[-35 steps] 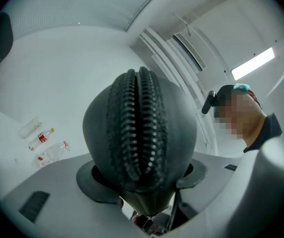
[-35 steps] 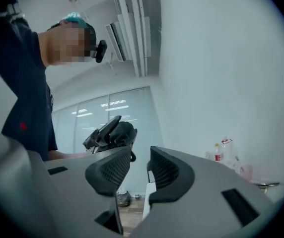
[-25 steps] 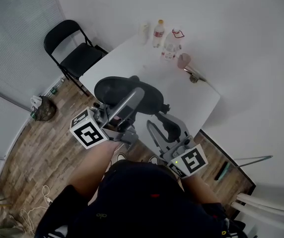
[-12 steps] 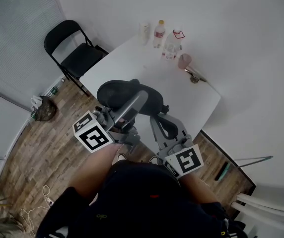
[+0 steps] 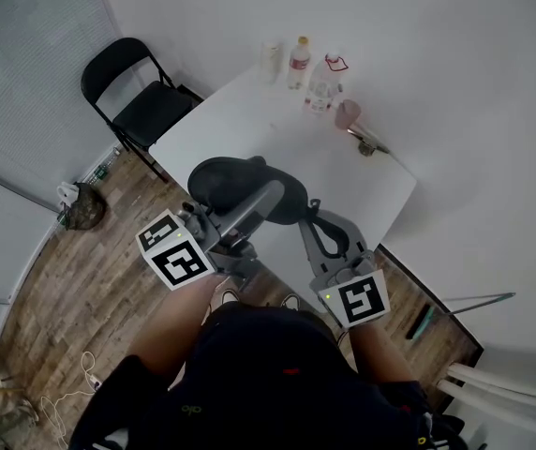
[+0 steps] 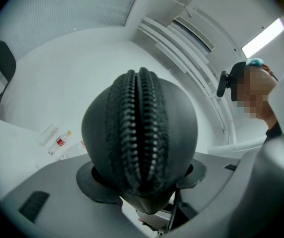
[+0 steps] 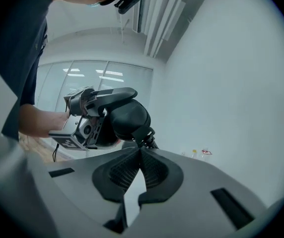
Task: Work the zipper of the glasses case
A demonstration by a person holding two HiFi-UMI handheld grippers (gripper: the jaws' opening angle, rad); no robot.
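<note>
We see a white table (image 5: 277,125) with a black folding chair (image 5: 132,97) beside its left edge. The glasses case (image 5: 219,181) is held in the air over the table's near edge. The left gripper (image 6: 140,180) clamps it from both sides, with the zipper (image 6: 138,128) facing that gripper's camera. The right gripper (image 7: 141,151) has its jaws pressed together on the zipper pull (image 7: 146,134) at the case's end.
</note>
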